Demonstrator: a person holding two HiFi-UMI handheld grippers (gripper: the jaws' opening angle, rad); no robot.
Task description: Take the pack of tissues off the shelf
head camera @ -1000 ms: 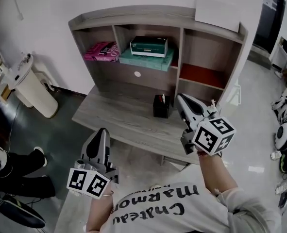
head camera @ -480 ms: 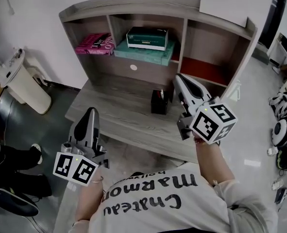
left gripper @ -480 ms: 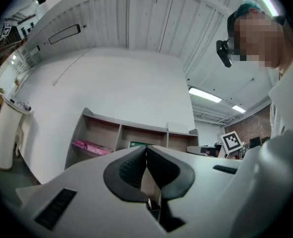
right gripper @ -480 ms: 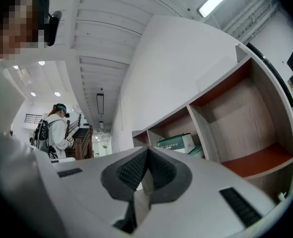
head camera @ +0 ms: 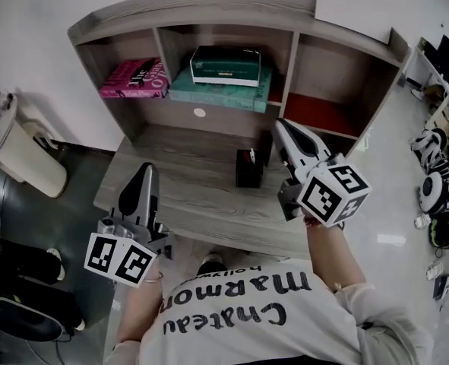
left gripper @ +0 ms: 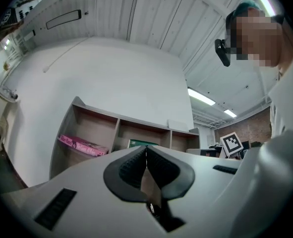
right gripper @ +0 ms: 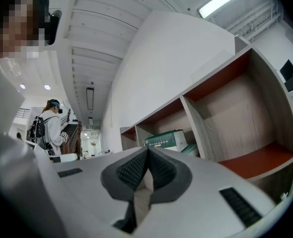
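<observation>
Head view hides both hands behind the marker cubes. Only the forearms show, stretched forward from the white shirt toward the shelf (head camera: 201,7). The left tool (head camera: 149,169) is in front of the shelf's left compartment, over the near left corner of the tabletop (head camera: 201,196), and is clenched on nothing. The right tool (head camera: 281,124) is also clenched and empty. It points at the shelf's right compartment and covers part of the tabletop.

A green-and-white pack (head camera: 226,65) lies on a teal box (head camera: 209,93) in the shelf's middle compartment, and a pink pack (head camera: 133,78) lies in its left compartment. The print is too small to tell which one holds tissues. In the left gripper view only the green pack's top edge shows above the closed jaws.
</observation>
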